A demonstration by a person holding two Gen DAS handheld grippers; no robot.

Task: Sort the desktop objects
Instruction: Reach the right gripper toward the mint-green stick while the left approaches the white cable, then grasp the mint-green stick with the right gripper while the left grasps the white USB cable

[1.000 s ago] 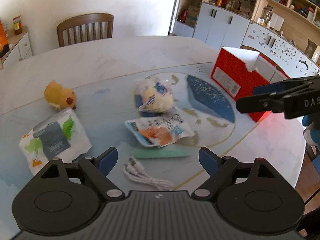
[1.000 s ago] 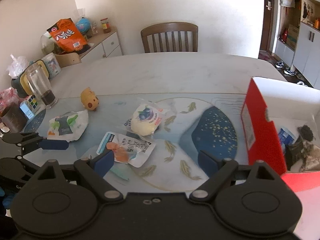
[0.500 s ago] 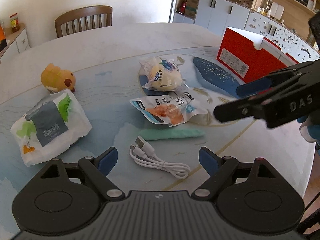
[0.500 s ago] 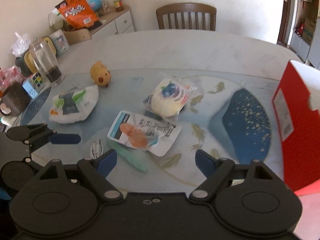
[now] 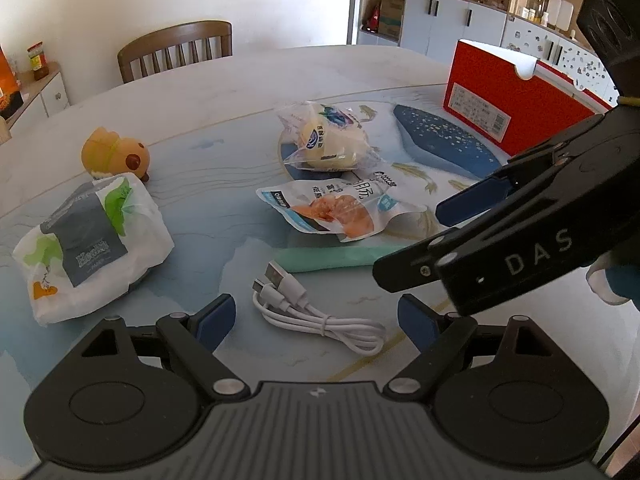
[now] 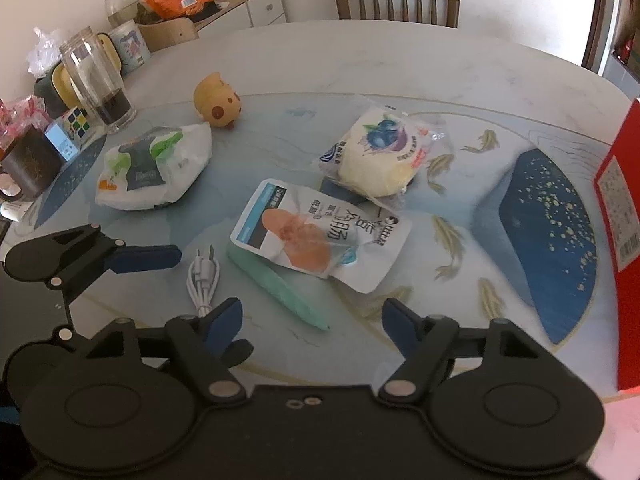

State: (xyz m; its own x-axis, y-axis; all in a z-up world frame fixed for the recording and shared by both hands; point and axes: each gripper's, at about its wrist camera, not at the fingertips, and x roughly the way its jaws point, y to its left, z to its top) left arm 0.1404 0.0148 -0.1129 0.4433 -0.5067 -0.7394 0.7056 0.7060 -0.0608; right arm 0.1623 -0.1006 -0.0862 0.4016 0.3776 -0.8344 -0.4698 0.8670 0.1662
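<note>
Between the right gripper's [image 6: 312, 318] closing fingers, with nothing yet caught, lies the tip of the green pen [image 6: 276, 280]; its long axis runs up and left, its far end under the sausage packet [image 6: 320, 236]. Left of the pen sits the white cable [image 6: 204, 280], which lies before the left gripper [image 5: 316, 320], whose fingers are spread and empty. Farther off, well right of the pen, stands the red box [image 6: 624, 208].

Glossy plastic sausage pouch [image 6: 320, 236]; table [image 6: 400, 60] seemingly marble.

Red box [image 6: 624, 216] cut off right.
</note>
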